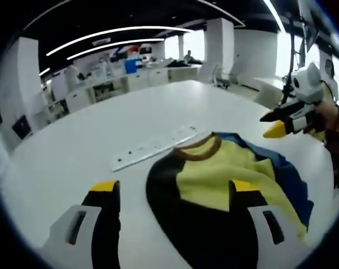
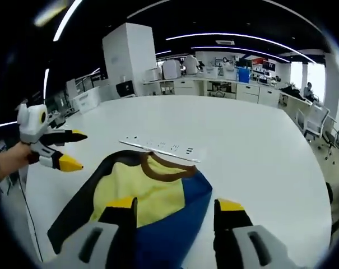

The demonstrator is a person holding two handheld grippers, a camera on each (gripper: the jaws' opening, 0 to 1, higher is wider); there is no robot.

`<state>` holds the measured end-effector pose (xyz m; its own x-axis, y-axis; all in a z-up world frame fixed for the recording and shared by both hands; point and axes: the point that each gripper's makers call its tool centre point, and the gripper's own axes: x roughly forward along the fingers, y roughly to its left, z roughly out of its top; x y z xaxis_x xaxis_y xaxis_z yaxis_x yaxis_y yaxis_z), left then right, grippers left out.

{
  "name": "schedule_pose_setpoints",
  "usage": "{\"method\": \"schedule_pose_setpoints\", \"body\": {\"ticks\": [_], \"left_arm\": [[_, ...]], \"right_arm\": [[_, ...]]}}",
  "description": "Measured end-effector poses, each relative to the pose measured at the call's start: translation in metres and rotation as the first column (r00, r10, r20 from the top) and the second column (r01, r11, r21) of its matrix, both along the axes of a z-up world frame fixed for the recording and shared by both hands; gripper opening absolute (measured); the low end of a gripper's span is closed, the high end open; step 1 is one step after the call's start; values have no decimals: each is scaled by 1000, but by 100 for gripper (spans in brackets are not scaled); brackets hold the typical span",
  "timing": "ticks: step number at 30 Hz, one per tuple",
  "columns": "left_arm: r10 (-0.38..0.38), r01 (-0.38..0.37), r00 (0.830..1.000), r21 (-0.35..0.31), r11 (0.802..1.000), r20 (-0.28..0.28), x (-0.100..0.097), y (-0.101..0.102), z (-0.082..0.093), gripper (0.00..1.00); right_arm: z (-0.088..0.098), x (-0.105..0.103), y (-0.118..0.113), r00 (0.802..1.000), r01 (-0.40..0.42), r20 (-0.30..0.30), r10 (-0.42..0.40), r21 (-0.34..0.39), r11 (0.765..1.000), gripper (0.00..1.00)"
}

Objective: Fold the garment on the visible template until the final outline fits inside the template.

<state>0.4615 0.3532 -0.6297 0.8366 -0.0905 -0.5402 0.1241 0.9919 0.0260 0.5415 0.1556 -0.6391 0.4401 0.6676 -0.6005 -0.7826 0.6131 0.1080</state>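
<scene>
The left tool [image 1: 175,188] hung with its jaws spread above the garment [image 1: 225,185], and the right tool [image 2: 175,206] was likewise spread and empty. The yellow, black and blue garment lay on the white surface [image 1: 74,151], just before a white power strip [image 1: 155,147].

Garment [image 1: 225,190] (yellow, black, blue) on table [image 1: 102,134]

Table [image 2: 253,134] open; power strip [image 2: 163,147] by garment [image 2: 152,196].
</scene>
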Motion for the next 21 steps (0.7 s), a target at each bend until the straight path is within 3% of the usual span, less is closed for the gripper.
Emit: {"method": "schedule_pose_setpoints", "body": {"ticks": [12, 21], "left_arm": [[-5, 5, 1000, -1, 1000, 10, -33, -29, 1, 74], [-5, 5, 1000, 9, 1000, -18, -49, -52, -22, 66]], "right_arm": [[3, -49, -5, 997, -71, 26, 72, -32, 997, 48], [-15, -76, -7, 993, -110, 26, 113, -72, 991, 43]]}}
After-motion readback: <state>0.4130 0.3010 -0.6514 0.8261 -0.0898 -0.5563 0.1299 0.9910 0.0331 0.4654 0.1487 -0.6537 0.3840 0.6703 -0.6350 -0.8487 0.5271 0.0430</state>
